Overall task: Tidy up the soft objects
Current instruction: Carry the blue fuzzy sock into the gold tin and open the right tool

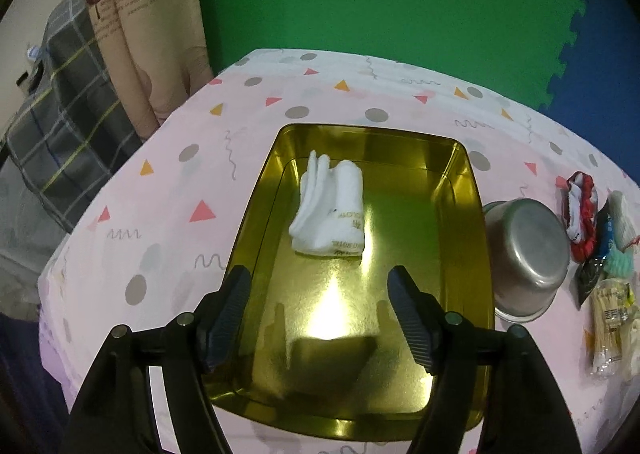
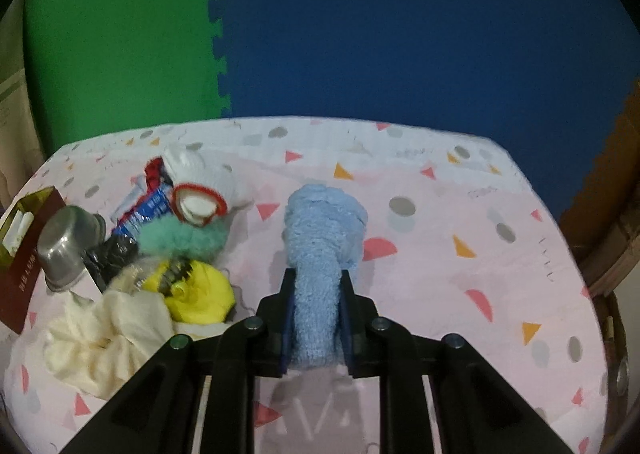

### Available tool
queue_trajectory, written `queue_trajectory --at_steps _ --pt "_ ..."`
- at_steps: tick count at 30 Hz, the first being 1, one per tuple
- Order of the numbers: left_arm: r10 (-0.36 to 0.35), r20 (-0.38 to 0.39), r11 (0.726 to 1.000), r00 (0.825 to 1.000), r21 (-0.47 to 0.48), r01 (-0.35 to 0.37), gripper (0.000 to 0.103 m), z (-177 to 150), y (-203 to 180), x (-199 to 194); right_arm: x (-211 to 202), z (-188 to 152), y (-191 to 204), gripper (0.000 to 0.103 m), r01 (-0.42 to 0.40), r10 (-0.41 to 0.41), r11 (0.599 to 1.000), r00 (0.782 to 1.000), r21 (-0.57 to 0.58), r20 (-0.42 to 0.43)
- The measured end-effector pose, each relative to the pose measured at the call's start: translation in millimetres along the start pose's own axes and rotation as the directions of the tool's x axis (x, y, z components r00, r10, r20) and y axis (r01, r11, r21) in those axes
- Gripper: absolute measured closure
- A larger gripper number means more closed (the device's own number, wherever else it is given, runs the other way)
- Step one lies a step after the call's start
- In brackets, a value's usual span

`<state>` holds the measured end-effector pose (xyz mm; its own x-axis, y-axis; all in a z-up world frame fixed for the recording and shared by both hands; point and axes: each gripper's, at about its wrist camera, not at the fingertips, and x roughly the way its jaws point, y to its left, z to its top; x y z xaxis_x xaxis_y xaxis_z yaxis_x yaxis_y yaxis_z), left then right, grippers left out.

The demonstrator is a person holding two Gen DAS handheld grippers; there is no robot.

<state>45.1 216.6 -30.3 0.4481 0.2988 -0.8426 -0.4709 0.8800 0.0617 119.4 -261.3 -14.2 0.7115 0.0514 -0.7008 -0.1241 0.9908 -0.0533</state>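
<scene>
Carrying: right gripper (image 2: 316, 308) pinches the blue rolled towel (image 2: 322, 254) near one end, held over the worktop (image 2: 460, 214).
Left gripper (image 1: 318, 312): spread wide, holding nothing, poised above the gold tray (image 1: 464, 222).
Tray contents: folded white socks (image 1: 330, 210) toward its far end.
Unsorted heap: mint fluffy piece (image 2: 180, 236), yellow cloth (image 2: 204, 294), cream cloth (image 2: 100, 338), beside a steel pot (image 2: 66, 250).
Handling advice: keep the pinch firm; lower the roll onto bare tray floor beside the socks before releasing.
</scene>
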Motion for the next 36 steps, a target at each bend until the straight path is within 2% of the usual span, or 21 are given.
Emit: queue_trajectory --at_steps 5,9,14,16,22,28,32,36 --pt "0.015 0.01 1.0 1.0 -0.008 -0.015 0.03 -0.9 6.0 -1.0 -25.9 16.3 26.2 0.085 -0.045 0.046 0.999 0.999 -0.021 0.026" --pt "0.003 -0.009 1.0 1.0 -0.01 -0.003 0.028 0.7 9.5 0.7 -40.0 29.1 73.2 0.085 -0.139 0.142 0.987 0.989 -0.075 0.04" --pt "0.013 0.006 1.0 1.0 -0.01 -0.013 0.027 2.1 14.3 -4.7 -42.2 34.2 147.1 0.085 -0.281 0.285 0.949 0.958 -0.141 0.008" --pt "0.016 0.008 1.0 1.0 -0.013 -0.016 0.022 3.4 17.2 -5.1 -42.2 33.4 177.6 0.085 -0.332 0.335 0.928 0.942 -0.171 -0.011" --pt "0.02 0.013 0.999 1.0 -0.037 -0.019 0.019 9.1 31.9 -7.7 -38.8 29.6 259.8 0.085 -0.439 0.439 0.869 0.897 -0.228 -0.056" --pt "0.04 0.025 0.997 0.999 -0.074 -0.038 0.017 13.2 49.2 -8.9 -22.3 32.1 326.3 0.085 -0.49 0.485 0.836 0.87 -0.248 -0.088" --pt "0.034 0.014 0.994 0.999 -0.104 -0.032 0.017 13.9 58.1 -5.9 -7.7 35.4 355.7 0.085 -0.493 0.482 0.833 0.87 -0.25 -0.109" --pt "0.027 0.008 0.992 1.0 -0.122 -0.026 0.017 14.1 62.1 -4.5 12.5 36.3 378.5 0.085 -0.476 0.459 0.843 0.879 -0.25 -0.126"
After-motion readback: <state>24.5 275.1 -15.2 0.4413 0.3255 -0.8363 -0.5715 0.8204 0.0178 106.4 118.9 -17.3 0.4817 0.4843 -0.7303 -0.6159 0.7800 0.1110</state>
